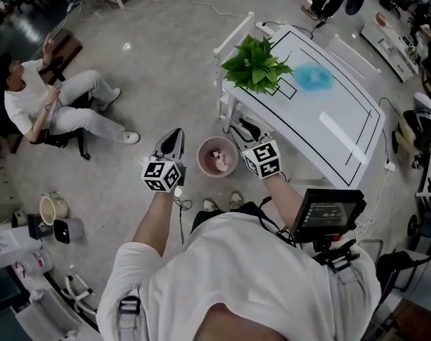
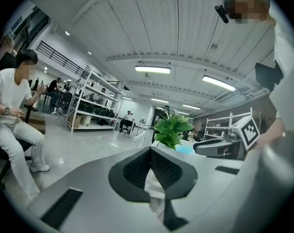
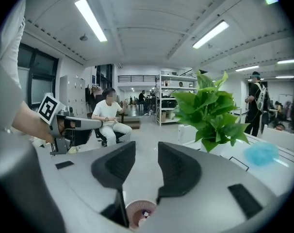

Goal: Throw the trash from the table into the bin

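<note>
Concrete floor [image 1: 166, 41], open workshop, shelving [image 2: 91, 103] along the far wall. White table [image 1: 343, 119] stands right of centre and is marked with a black rectangle outline. 1 seated person [image 1: 52, 105] in white is at far left on a chair, well apart from the table. A potted plant [image 1: 254, 64] sits at the table's left end, leaves spreading past the edge. The round pinkish bin [image 1: 201, 155] stands on the floor just beside the table's near-left corner, with some pale trash [image 1: 217, 156] already inside. In the head view the bin shows between the 2 grippers. The left gripper [image 1: 175, 133] is left of the bin. Its jaws are pressed together on a white paper scrap [image 2: 154, 188], which hangs crumpled from the pads towards the camera in the left gripper view [image 2: 150, 152]. The right gripper [image 1: 244, 128] is right of the bin, close to the table's edge. Its jaws stand apart with nothing between the pads [image 3: 147, 157]. Through the gap in the right gripper view only floor shows, with the bin's rim [image 3: 137, 207] below. A blue crumpled lump [image 1: 314, 77] lies on the tabletop just right of the plant, inside the black outline, touched by neither gripper. The same lump [image 3: 261, 154] shows past the leaves in the right gripper view.
</note>
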`<state>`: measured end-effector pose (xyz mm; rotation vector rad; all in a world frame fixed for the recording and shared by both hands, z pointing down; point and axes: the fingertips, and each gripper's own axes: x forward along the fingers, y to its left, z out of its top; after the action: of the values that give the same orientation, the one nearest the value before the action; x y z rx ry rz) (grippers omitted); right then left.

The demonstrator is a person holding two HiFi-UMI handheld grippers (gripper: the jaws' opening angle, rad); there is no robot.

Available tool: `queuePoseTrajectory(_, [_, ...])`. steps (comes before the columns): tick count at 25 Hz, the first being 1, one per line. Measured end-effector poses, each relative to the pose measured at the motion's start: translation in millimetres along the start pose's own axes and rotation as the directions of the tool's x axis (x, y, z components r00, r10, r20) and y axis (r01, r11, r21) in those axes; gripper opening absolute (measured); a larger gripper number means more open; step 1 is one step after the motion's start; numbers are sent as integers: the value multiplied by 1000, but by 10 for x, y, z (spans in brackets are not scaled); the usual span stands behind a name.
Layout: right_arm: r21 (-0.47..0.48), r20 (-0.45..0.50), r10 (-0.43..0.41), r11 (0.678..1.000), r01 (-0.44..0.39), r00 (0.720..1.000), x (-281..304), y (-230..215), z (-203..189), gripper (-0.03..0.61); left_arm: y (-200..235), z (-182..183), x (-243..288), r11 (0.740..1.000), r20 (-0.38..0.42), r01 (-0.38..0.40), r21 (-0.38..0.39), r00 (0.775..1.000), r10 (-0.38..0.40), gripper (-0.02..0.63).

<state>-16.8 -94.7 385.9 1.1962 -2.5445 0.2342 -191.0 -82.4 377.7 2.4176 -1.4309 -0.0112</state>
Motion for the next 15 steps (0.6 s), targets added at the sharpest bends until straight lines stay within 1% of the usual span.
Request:
queuePoseTrajectory(4, [-9, 34, -26, 1000, 26, 999, -125, -57, 115, 152, -106, 129, 40, 999, 14, 31, 27, 999, -32, 5])
queuePoseTrajectory(8, [-14, 53, -47, 999, 48, 997, -220, -75, 210, 152, -186, 243, 47, 998, 27, 50, 37, 998, -51, 5])
queuePoseTrajectory(11, [-12, 63, -66, 998, 67, 996, -266, -91, 239, 152, -229, 256, 77, 997, 24, 65, 45, 998, -66, 5])
queuePoseTrajectory(15, [-6, 71, -95, 995, 95, 993, -322, -150, 226, 152, -316, 277, 157, 993, 29, 107, 51, 994, -108, 5])
